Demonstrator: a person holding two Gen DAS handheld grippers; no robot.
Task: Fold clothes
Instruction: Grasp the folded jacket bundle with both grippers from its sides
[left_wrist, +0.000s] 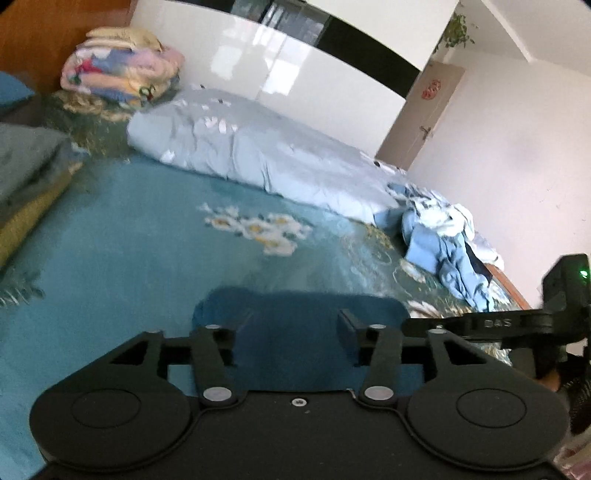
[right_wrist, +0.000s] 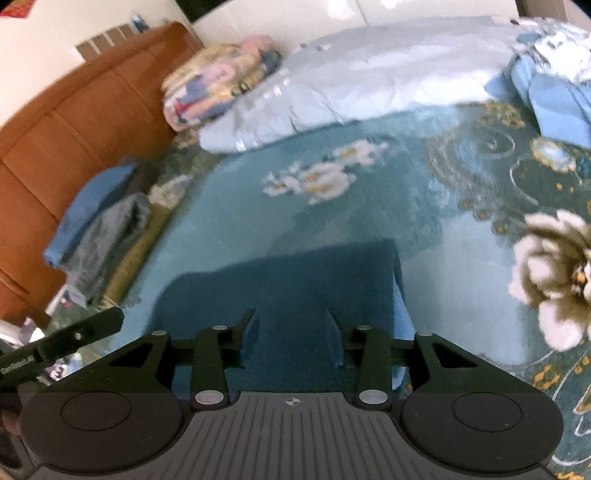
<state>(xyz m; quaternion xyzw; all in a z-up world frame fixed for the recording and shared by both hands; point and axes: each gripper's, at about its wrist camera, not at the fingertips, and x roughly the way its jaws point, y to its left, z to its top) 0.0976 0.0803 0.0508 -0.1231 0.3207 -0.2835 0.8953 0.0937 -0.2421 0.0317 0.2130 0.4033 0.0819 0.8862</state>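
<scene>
dark blue folded garment (left_wrist: 295, 332) lies flat on the teal floral bedspread (left_wrist: 129, 240), directly ahead of both grippers. left gripper (left_wrist: 293, 328) hovers over it, fingers (left_wrist: 347, 328) spread apart, nothing between them. right gripper (right_wrist: 291, 332) likewise over the same cloth, fingers (right_wrist: 334, 339) parted and empty (contact with the fabric cannot be told). pale blue duvet (left_wrist: 258, 155) bunched along the far side; heap of light blue clothes (left_wrist: 443, 243) at its end; stack of folded items (right_wrist: 99, 236) near the wooden headboard (right_wrist: 74, 122)
</scene>
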